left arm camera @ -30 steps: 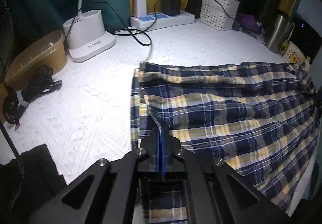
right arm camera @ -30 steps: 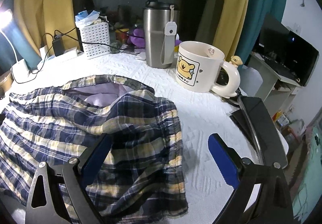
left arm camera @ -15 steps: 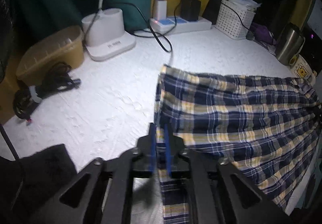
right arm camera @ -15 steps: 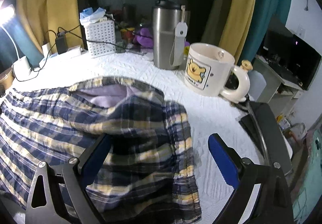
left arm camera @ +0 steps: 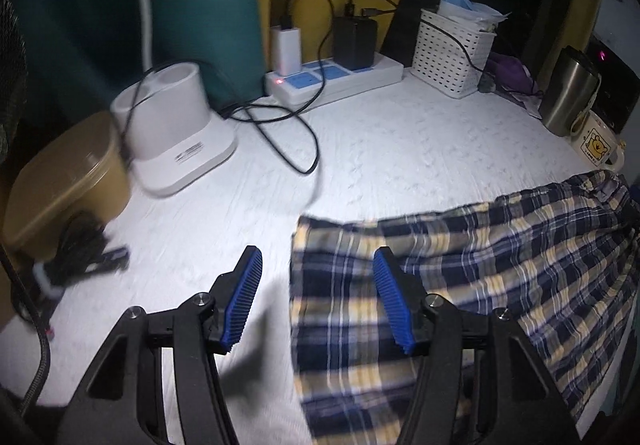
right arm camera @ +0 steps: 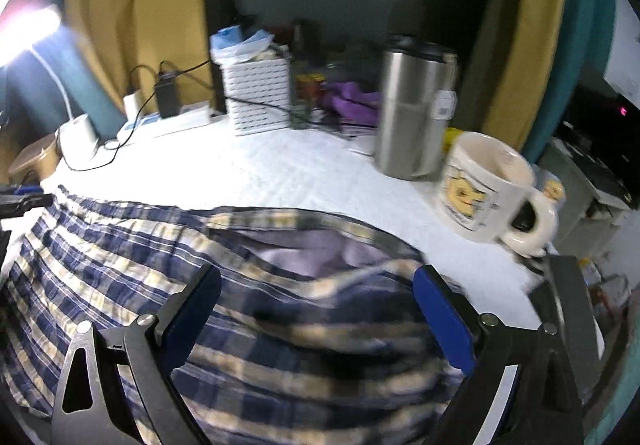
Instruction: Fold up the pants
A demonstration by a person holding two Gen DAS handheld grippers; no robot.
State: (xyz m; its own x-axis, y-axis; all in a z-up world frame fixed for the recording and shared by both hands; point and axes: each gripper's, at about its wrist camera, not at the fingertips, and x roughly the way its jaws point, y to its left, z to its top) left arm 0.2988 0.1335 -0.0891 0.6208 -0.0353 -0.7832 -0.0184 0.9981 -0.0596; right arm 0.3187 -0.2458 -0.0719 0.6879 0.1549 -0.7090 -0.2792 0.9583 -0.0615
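Pants (left arm camera: 460, 285) lie flat on the white bench (left arm camera: 380, 149), plaid, hem edge squared off, likely ready for another fold. My left gripper (left arm camera: 318, 295) hovers over that edge, jaws opening, nothing pinched. Right gripper (right arm camera: 316, 315) hangs wide above the waistband, empty.

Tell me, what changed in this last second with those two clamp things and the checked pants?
The left gripper let go: a second ago it was shut on the pants' edge, and now its jaws are opening with nothing pinched, the cloth lying flat beneath. The right gripper stayed wide open above the waistband end. The mug, steel tumbler and white basket kept their places.
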